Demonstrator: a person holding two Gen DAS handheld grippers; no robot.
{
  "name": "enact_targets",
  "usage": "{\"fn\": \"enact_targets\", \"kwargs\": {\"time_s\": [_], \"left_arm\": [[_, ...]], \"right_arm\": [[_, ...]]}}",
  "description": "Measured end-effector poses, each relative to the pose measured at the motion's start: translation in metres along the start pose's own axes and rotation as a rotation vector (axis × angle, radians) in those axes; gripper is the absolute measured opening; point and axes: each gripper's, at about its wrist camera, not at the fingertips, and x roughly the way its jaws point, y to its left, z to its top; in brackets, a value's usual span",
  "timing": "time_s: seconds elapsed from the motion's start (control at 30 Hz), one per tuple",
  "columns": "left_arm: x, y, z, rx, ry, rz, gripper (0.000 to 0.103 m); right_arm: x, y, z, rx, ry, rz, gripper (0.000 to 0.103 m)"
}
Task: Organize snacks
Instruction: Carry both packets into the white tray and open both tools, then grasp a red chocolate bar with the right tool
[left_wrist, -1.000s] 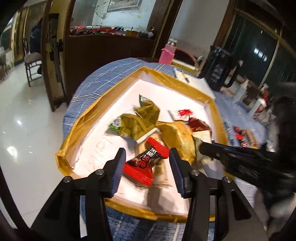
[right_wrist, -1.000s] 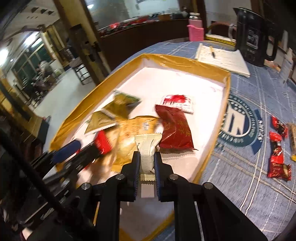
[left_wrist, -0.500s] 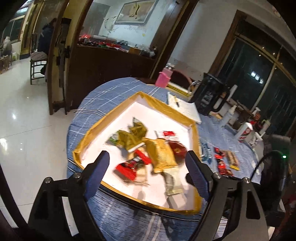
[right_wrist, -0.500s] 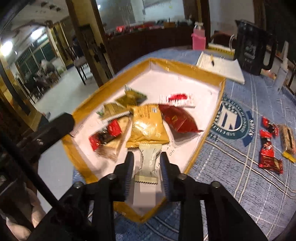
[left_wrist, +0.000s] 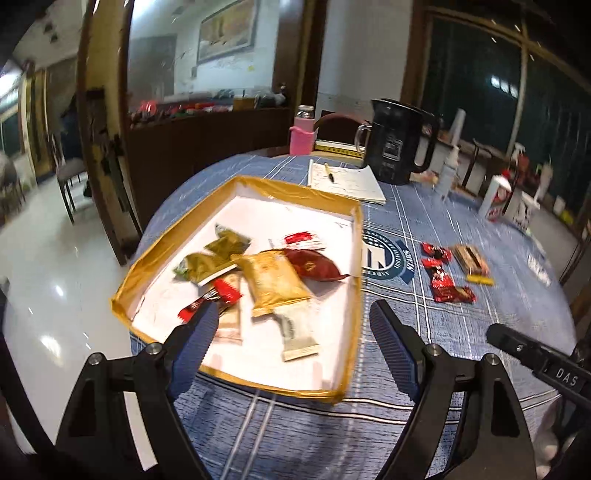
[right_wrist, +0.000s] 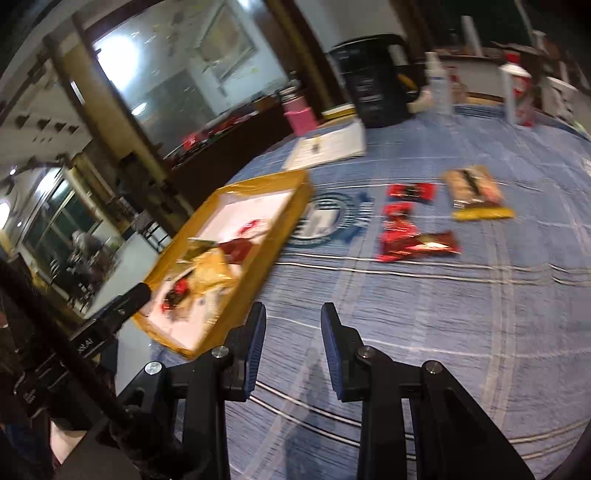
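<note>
A yellow-rimmed white tray (left_wrist: 354, 258) (right_wrist: 258, 258) on the blue tablecloth holds several snack packets, among them a gold one (left_wrist: 275, 280), a dark red one (left_wrist: 314, 264) and a cream one (left_wrist: 299, 336). Red packets (left_wrist: 443, 280) (right_wrist: 406, 236) and a brown-and-yellow bar (left_wrist: 472, 262) (right_wrist: 476, 195) lie loose on the cloth right of the tray. My left gripper (left_wrist: 291, 343) is wide open and empty above the tray's near edge. My right gripper (right_wrist: 293, 343) is open and empty over bare cloth, right of the tray.
A black kettle (left_wrist: 395, 144), a pink bottle (left_wrist: 301, 134), a notepad with a pen (left_wrist: 343, 181) and white bottles (left_wrist: 495, 195) stand at the table's far side. The table edge drops to a glossy floor (left_wrist: 48, 266) on the left.
My right gripper let go of the cream packet in the tray, opened, and swung right over the cloth. My left gripper opened wide and pulled back from the tray.
</note>
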Motion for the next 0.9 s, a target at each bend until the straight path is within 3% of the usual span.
{"fn": "enact_targets", "kwargs": {"time_s": [0.2, 0.37, 0.67, 0.83, 0.9], "left_arm": [[-0.01, -0.042, -0.002, 0.144, -0.043, 0.071, 0.084], [-0.009, -0.069, -0.006, 0.226, -0.045, 0.084, 0.084], [0.006, -0.089, -0.008, 0.25, -0.001, 0.08, 0.084], [0.018, -0.093, -0.01, 0.247, 0.036, 0.061, 0.084], [0.023, -0.092, -0.01, 0.231, 0.061, 0.033, 0.084]], "right_arm": [[-0.021, -0.048, -0.002, 0.005, -0.009, -0.087, 0.03], [-0.043, -0.087, 0.008, -0.05, -0.026, -0.231, 0.03], [-0.087, -0.142, 0.076, -0.195, -0.074, -0.588, 0.03], [-0.101, -0.163, 0.121, -0.229, -0.17, -0.801, 0.032], [-0.097, -0.168, 0.125, -0.213, -0.173, -0.802, 0.035]]}}
